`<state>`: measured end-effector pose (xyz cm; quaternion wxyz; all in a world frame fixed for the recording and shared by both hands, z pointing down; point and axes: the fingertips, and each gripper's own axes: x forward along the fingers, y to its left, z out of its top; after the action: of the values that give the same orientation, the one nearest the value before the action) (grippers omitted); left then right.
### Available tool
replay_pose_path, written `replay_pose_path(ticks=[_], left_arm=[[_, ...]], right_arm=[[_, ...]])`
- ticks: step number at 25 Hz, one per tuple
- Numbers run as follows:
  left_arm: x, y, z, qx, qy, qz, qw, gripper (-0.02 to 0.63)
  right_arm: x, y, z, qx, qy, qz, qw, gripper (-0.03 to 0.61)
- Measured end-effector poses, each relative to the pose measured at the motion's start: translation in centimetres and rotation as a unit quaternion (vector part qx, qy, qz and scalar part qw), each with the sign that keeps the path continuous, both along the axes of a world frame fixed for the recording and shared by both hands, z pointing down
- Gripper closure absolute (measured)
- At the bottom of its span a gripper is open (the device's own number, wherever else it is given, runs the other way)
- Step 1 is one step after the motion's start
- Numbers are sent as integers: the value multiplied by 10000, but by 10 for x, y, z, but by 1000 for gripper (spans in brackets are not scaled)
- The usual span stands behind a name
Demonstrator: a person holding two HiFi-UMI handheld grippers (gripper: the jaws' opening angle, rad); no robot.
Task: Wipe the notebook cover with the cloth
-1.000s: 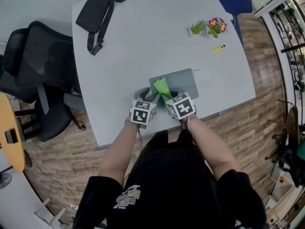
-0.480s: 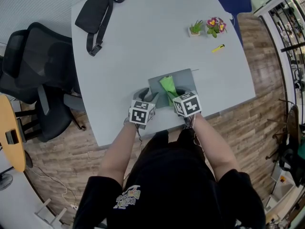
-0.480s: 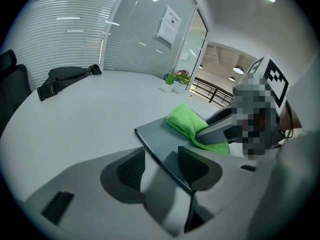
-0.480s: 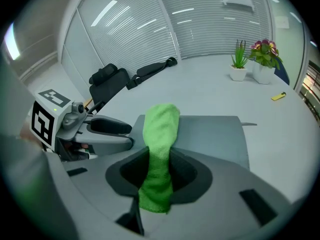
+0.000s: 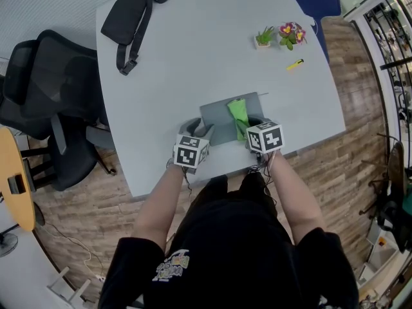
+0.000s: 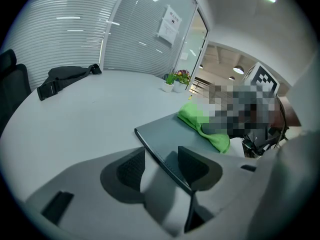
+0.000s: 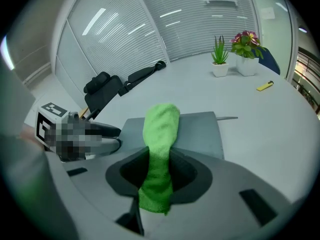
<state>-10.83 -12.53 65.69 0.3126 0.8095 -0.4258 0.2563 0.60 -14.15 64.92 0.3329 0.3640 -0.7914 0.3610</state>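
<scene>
Slid the right gripper [image 5: 250,131] and its green cloth [image 5: 238,111] rightward along the grey notebook [image 5: 217,118] since a second back. Kept the left gripper [image 5: 199,132] parked at the near left corner, jaws partly apart, straddling the notebook's edge without pinching it. Got the right jaws clamped tight on the cloth, draped over the cover's right part.

Counting:
- one notebook
- one cloth
- two potted plants, a green one [image 5: 265,38] and a flowering one [image 5: 292,35]
- one small yellow item [image 5: 295,64]
- one black sling bag [image 5: 129,18]

All on a pale grey table [image 5: 193,56]. Around it: black office chair [image 5: 58,102], wood-look floor [image 5: 335,166], blinds [image 6: 75,34].

Grey table [image 5: 193,56], black bag [image 5: 125,18], grey notebook [image 5: 215,118], potted plant [image 5: 265,38], potted flowers [image 5: 293,34], yellow object [image 5: 295,64]
</scene>
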Motion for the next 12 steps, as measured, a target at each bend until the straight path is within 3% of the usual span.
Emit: replay_pose_path(ticks=[12], left_arm=[[-1,0,-1,-10,2,8,10000,417]], right_arm=[[51,-15,-1,-8,-3,590,9983,468]])
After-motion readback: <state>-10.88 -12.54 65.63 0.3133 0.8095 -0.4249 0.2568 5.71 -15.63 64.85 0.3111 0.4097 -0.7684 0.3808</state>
